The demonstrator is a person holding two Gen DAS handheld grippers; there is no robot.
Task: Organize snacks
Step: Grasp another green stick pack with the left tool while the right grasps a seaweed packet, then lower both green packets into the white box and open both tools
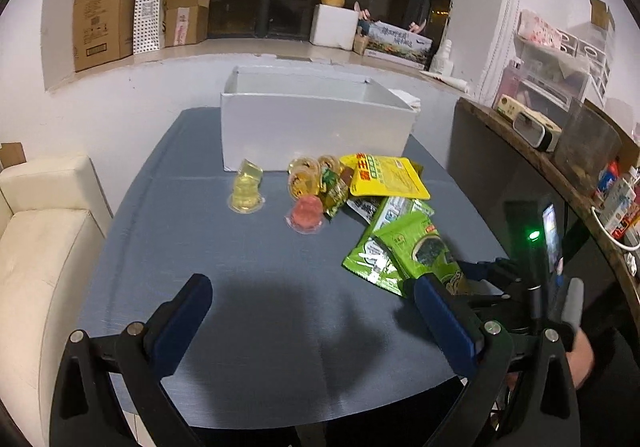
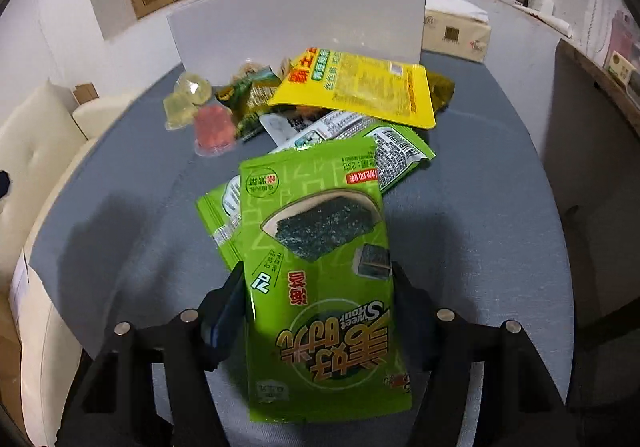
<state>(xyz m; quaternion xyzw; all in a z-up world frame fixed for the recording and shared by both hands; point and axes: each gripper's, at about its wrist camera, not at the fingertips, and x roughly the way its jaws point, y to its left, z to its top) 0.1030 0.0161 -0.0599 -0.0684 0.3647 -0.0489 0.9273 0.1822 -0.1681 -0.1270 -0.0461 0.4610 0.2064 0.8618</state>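
My right gripper (image 2: 318, 279) is shut on a green seaweed snack packet (image 2: 316, 267), one finger on each side edge; the same packet shows in the left wrist view (image 1: 424, 251). More green packets (image 2: 224, 207) lie under it. A yellow pouch (image 2: 360, 87), a pink jelly cup (image 2: 212, 131) and yellowish jelly cups (image 2: 188, 99) lie beyond, in front of a white open box (image 1: 312, 123). My left gripper (image 1: 312, 295) is open and empty, low over the blue tabletop (image 1: 240, 247), left of the packets.
A cream sofa (image 1: 40, 239) stands to the left of the table. A dark wooden shelf (image 1: 560, 167) with clutter runs along the right. A tissue box (image 2: 456, 31) sits beside the white box. Cardboard boxes (image 1: 104, 15) line the window ledge behind.
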